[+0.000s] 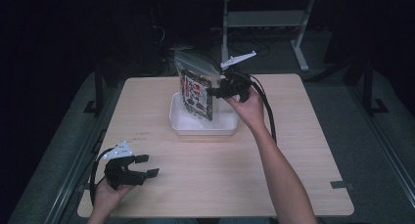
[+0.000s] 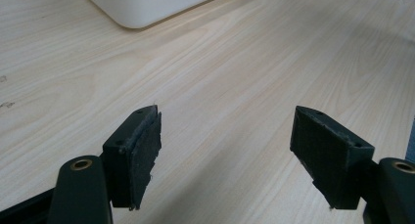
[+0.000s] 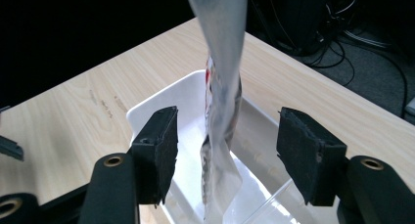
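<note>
The white tray sits on the far half of the pale wooden surface, and all else is placed from it. A clear plastic bag with a red, black and white printed card inside stands upright in the tray, its lower end inside the tray's walls and its glossy top bent back above the far rim. In the right gripper view the bag hangs as a thin, twisted, translucent strip between the two jaws, the tray open below it.

The right claw is just right of the bag, above the tray's right end; its jaws are spread, one on each side of the bag, and neither pad touches it. Nothing lies between claw and bag.

The left claw rests well apart from the tray, toward the near left corner of the surface, its jaws spread over bare wood. In the left gripper view the tray's corner shows far ahead.
</note>
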The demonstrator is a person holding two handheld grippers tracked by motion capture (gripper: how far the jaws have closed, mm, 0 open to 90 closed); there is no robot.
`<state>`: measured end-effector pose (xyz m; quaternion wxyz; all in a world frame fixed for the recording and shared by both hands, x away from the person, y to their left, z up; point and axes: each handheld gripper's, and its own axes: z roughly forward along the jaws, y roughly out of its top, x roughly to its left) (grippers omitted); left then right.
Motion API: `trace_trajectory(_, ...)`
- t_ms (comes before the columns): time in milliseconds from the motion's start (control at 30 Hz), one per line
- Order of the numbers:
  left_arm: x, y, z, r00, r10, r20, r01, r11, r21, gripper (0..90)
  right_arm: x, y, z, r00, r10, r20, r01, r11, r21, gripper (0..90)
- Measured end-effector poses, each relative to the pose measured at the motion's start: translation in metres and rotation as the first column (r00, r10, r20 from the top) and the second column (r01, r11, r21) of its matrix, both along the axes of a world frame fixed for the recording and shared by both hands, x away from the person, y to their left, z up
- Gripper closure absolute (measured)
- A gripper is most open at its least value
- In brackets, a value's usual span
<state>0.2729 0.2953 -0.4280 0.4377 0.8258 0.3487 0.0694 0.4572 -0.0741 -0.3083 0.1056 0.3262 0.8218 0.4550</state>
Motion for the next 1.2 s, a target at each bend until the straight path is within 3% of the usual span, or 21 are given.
trace_trajectory(433, 0.000, -0.003, -0.001, 1.0000, -0.008, -0.001, 0.008, 0.9999, 0.012, 26.0, -0.019, -0.022, -0.004, 0.9995, 0.023, -0.024, -0.022, 0.999, 0.029, 35.7)
trace_trajectory(733, 0.000, -0.005, -0.003, 0.9999, -0.015, -0.006, 0.015, 0.9996, 0.022, 25.7, -0.035, -0.047, -0.016, 0.9976, 0.022, -0.065, -0.017, 0.997, 0.077, 33.8)
trace_trajectory(1200, -0.001, -0.009, -0.002, 0.9997, -0.022, 0.006, 0.022, 0.9989, 0.042, 25.7, -0.057, -0.076, -0.030, 0.9948, 0.018, -0.100, -0.009, 0.996, 0.090, 31.6)
